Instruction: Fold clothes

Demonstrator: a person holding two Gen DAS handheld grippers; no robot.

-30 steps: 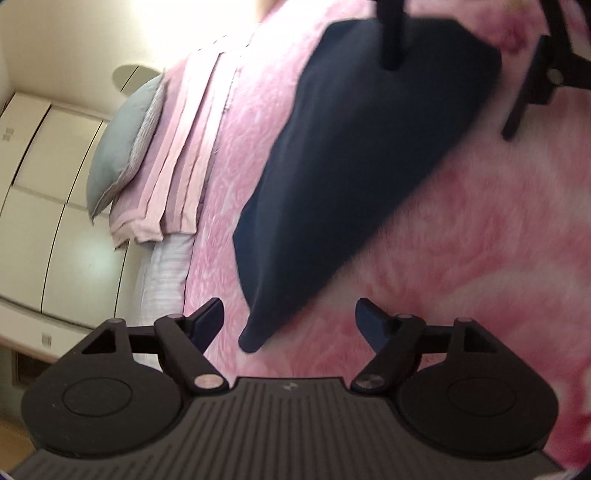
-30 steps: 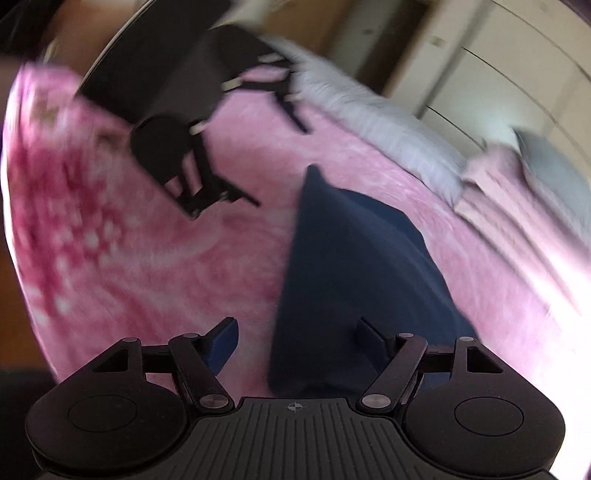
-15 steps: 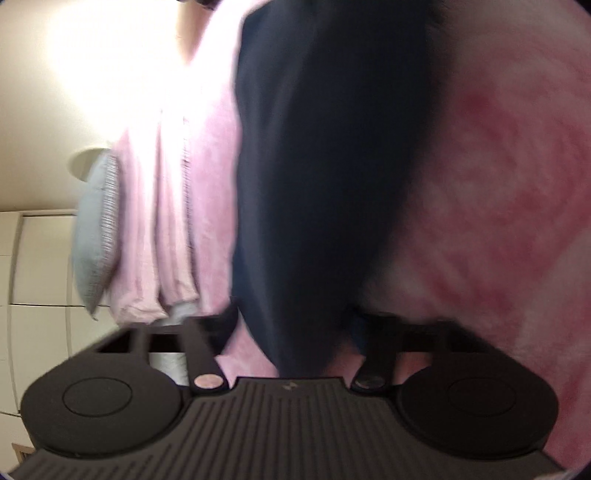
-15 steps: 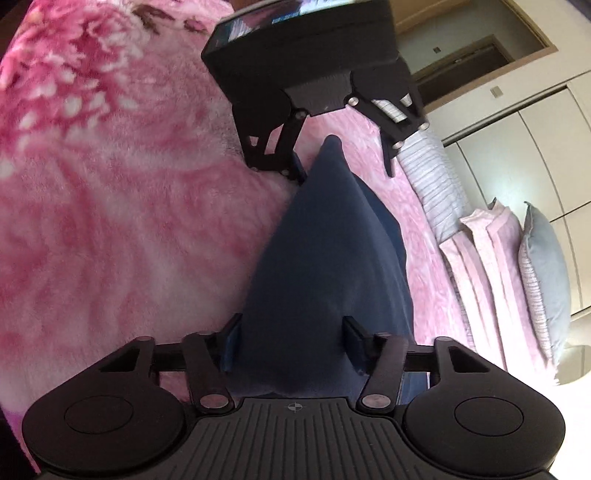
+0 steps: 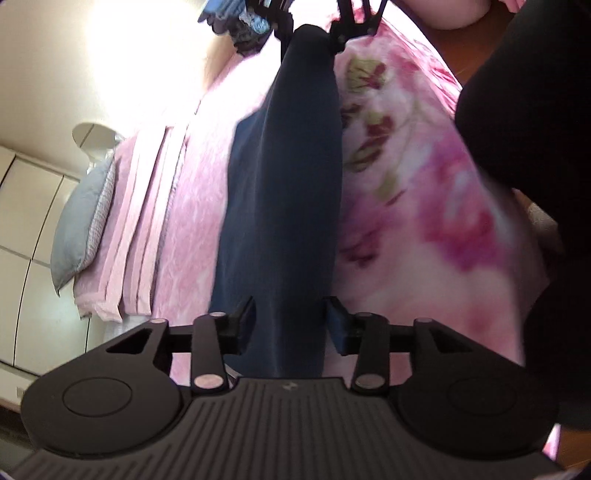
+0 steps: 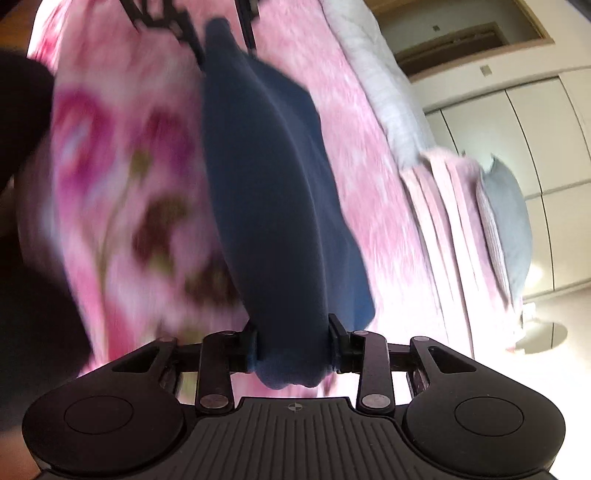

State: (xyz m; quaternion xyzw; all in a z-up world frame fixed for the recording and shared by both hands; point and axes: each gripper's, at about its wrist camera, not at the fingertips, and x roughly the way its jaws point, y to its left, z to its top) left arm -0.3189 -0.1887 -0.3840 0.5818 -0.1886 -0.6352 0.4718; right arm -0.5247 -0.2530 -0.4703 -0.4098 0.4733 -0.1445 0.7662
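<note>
A navy blue garment (image 5: 284,184) hangs stretched in a long band between my two grippers, above a pink floral blanket (image 5: 406,184). My left gripper (image 5: 290,317) grips one end, the cloth filling the gap between its fingers; its jaws are opening slightly. At the top of the left wrist view my right gripper (image 5: 314,29) pinches the far end. In the right wrist view the same garment (image 6: 266,184) bunches between the fingers of my right gripper (image 6: 293,332), which is shut on it, and my left gripper (image 6: 223,40) holds the other end at the top.
A grey pillow (image 5: 81,229) and folded pink bedding (image 5: 140,221) lie at the head of the bed, with pale wardrobe doors (image 6: 546,129) behind. A person's dark clothing (image 5: 535,110) stands close at the bed's edge. A heap of blue clothes (image 5: 240,18) sits far off.
Both grippers went from open beside the flat garment to shut on its ends. They then swung across the bed toward its flowered edge, lifting the cloth into a taut band.
</note>
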